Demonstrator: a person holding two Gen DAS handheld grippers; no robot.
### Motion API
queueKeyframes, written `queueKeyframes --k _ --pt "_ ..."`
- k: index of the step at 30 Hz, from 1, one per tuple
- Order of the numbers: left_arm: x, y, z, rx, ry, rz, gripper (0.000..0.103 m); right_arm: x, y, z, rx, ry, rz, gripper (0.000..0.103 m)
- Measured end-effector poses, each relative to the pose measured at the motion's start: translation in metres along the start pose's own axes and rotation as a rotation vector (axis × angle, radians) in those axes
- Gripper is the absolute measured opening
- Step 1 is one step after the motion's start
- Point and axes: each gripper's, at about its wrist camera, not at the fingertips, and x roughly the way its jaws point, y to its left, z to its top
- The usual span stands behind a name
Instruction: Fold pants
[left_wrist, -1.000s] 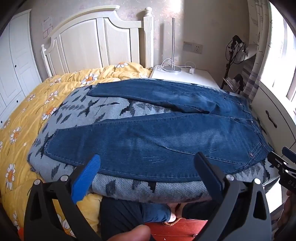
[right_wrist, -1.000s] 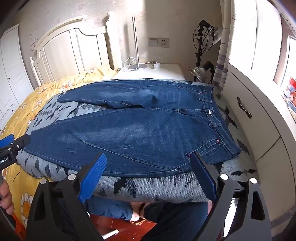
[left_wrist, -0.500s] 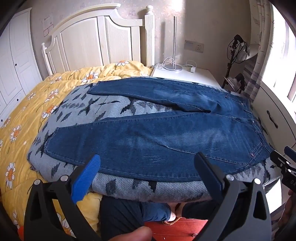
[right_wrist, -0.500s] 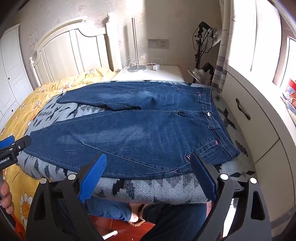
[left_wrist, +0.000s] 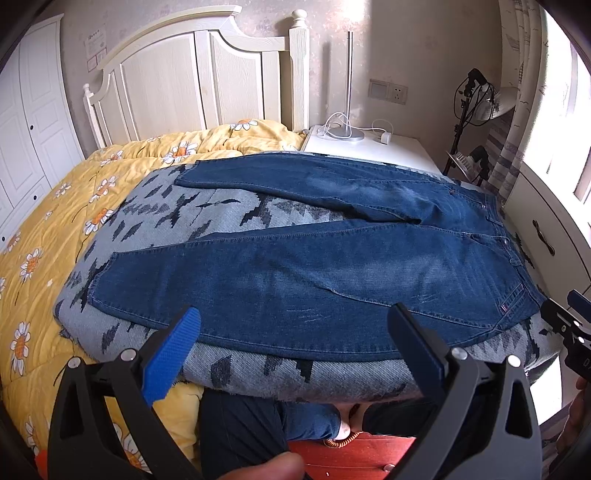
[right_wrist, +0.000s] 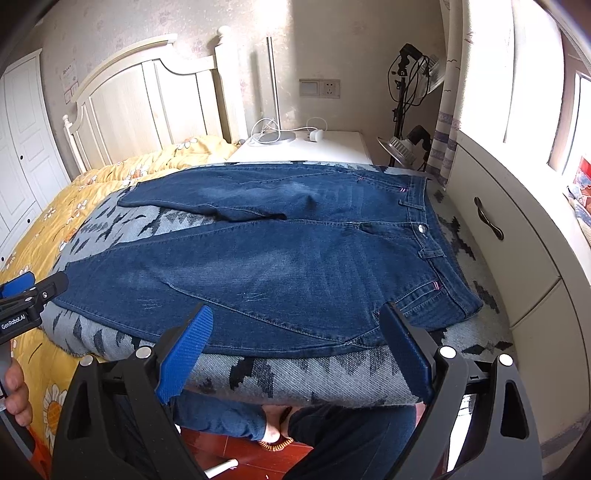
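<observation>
Left gripper (left_wrist: 293, 325): nearest item in its own view; fingers spread wide, empty, poised over the near edge of the bed at mid-leg. One blue pad (left_wrist: 171, 360) faces inward.

Right gripper (right_wrist: 295, 325): likewise spread and empty, poised over the near edge by the hip and pocket area.

Person: legs and feet visible below the bed edge; a hand (right_wrist: 14, 395) grips the left tool's handle.

Jeans (left_wrist: 314, 280): dark blue denim, laid flat and face up on the patterned grey blanket (left_wrist: 295, 373). Waistband to the right, hems to the left. Near leg runs along the bed edge just ahead of both grippers; far leg angles away, leaving a wedge of blanket showing between them. Not yet folded, by the look of it.

Handling, as judged: heavy for cloth, fairly stiff, not slippery, not fragile; should hold a crease and drag on the knit blanket. Likely holds: near waistband corner (right_wrist: 469, 306) for the right gripper, near hem (left_wrist: 103, 280) for the left, to carry the near leg over the far one. Pinch denim only, not blanket.

Surroundings: yellow daisy quilt (left_wrist: 44, 236) to the left; white headboard (left_wrist: 192, 81) beyond; nightstand (left_wrist: 369, 147) with lamp base and cable; light stand (left_wrist: 469, 122); white cabinet (right_wrist: 517, 236) close along the right, which could crowd a swing at the waistband end. Nothing lies on the jeans.
</observation>
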Motion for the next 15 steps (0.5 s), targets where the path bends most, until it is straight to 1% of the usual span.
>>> queueKeyframes --k 15 --pt "-0.0007 0.0 -0.0005 0.0 0.0 0.003 0.101 -0.0003 0.0004 -0.0008 -0.001 0.001 0.0 0.088"
